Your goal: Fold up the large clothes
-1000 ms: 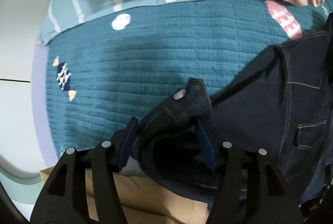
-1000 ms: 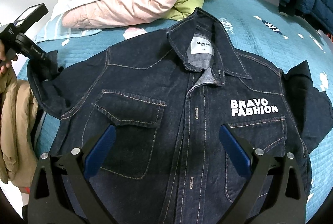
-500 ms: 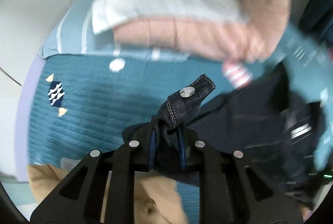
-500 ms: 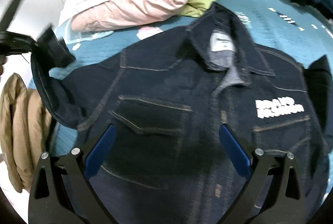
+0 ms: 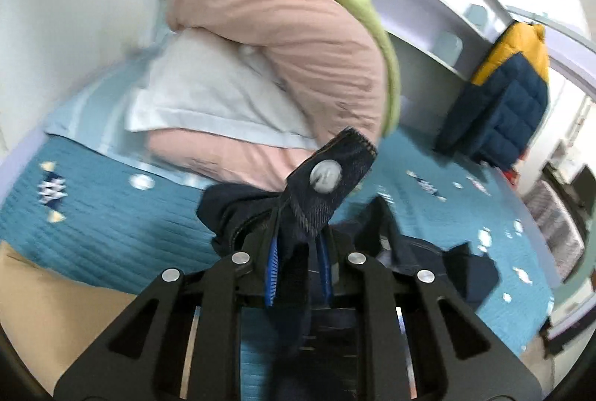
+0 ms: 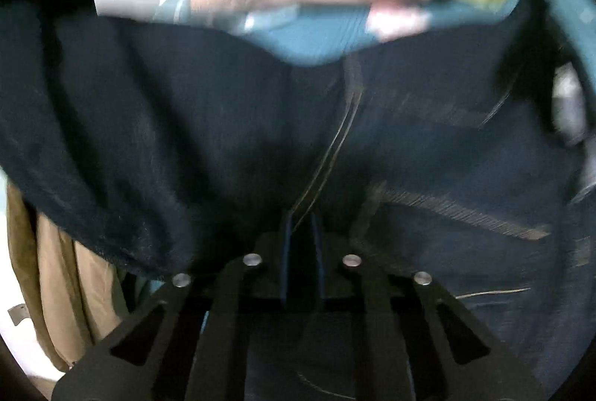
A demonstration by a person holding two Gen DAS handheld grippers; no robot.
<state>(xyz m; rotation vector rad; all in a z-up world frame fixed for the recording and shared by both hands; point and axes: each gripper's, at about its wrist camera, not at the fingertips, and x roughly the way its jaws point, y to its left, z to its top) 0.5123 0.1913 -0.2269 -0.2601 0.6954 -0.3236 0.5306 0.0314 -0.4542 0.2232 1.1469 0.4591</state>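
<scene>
Judging the fold barely begun, I have the left hand-held gripper clamping the denim jacket's cuff and the right hand-held gripper pinching its front above the bed.

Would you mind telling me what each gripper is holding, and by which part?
The left gripper pinches the denim shirt by its buttoned sleeve cuff; the right gripper pinches the shirt's front fabric.

Teal quilted bed, pale wall, lilac shelving
</scene>
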